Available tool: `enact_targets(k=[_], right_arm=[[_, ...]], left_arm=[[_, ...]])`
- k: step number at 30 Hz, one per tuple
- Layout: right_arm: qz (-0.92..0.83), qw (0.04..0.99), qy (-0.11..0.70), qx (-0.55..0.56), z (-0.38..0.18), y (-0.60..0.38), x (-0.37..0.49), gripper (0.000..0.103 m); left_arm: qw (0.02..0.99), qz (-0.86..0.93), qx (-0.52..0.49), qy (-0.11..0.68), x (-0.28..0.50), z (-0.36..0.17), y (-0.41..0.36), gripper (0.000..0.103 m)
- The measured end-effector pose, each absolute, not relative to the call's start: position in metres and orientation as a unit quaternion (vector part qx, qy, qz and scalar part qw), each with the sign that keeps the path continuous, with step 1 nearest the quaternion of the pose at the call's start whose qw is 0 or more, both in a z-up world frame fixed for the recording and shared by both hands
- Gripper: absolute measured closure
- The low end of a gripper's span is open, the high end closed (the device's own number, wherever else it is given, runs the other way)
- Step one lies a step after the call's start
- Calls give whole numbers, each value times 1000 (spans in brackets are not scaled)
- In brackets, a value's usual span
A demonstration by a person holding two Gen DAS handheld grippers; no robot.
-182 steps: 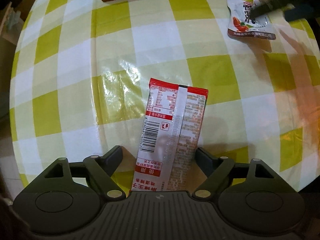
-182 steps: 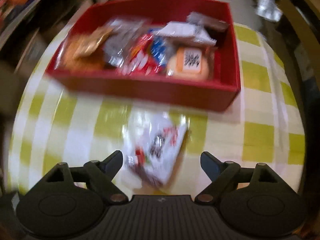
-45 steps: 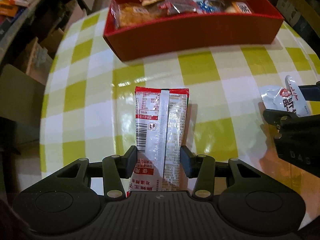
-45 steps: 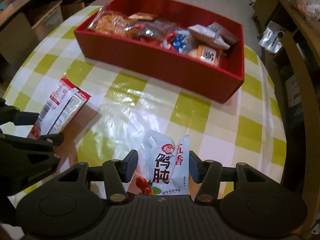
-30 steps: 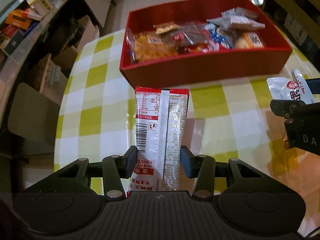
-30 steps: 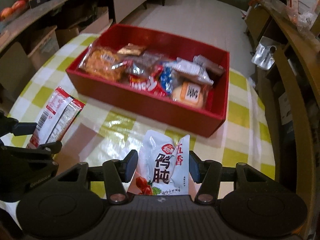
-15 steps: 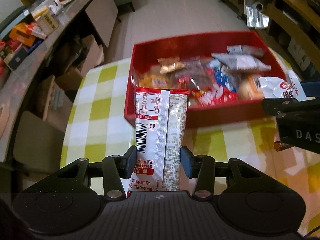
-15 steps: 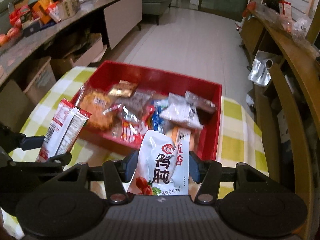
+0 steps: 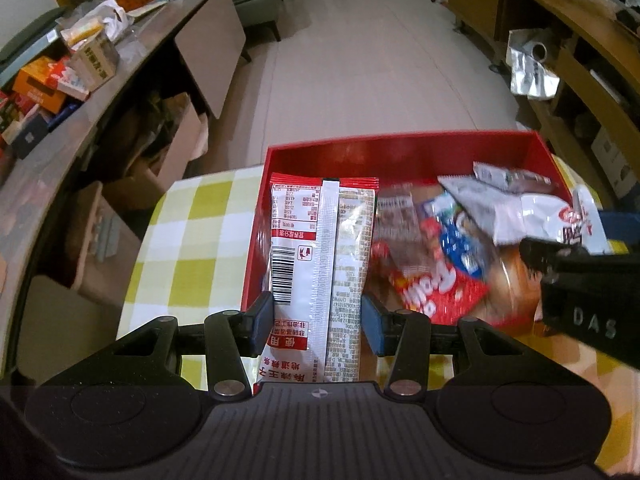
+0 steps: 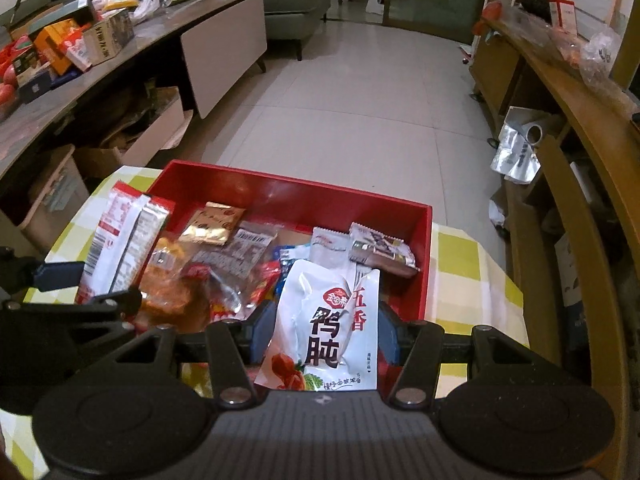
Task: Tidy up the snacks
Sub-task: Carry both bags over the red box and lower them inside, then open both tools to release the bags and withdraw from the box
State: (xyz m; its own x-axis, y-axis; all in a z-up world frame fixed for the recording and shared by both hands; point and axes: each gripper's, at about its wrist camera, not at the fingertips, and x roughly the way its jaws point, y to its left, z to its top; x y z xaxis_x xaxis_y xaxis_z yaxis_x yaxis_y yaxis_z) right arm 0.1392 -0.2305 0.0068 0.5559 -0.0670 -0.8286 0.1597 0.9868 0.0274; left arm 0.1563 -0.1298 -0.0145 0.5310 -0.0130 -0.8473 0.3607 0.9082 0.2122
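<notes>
Both carrying to the red rectangular box (image 10: 420,248). My left gripper (image 9: 316,320) clamps the red-and-white foil sachet (image 9: 320,264), right gripper (image 10: 320,336) clamps the white plastic pouch (image 10: 332,320). Both hang over the near wall. Next: release inside.

In the left wrist view the lower end of the red-and-white packet (image 9: 320,264) is hidden behind the left gripper (image 9: 317,320) body, and the box's near left corner is covered by the packet. The snacks heaped in the red box (image 9: 400,152) are smeared by blur there, so their printing cannot be read. The right gripper (image 9: 576,248) is cut off by the right edge, and only the top of its white pouch (image 9: 576,220) is seen. In the right wrist view the pouch's bottom edge is hidden behind the gripper body, and the near wall of the box is mostly covered. The checked tablecloth (image 10: 472,272) is cut off at the frame's edges.
</notes>
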Motion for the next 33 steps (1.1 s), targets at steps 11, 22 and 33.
enact_targets(k=[11,22,33], right_arm=[[-71,879,467,68,-10,-248,173,42],[-74,870,482,75,-27,-252,190,30],[-75,875,469,96,-13,-254,180,12]], left_arm=[[854,-109,171,480,191,-32,-151,48],[846,-104,180,491,200,-47,-162,40],[856,-96,172,479,193,-31,-145,18]])
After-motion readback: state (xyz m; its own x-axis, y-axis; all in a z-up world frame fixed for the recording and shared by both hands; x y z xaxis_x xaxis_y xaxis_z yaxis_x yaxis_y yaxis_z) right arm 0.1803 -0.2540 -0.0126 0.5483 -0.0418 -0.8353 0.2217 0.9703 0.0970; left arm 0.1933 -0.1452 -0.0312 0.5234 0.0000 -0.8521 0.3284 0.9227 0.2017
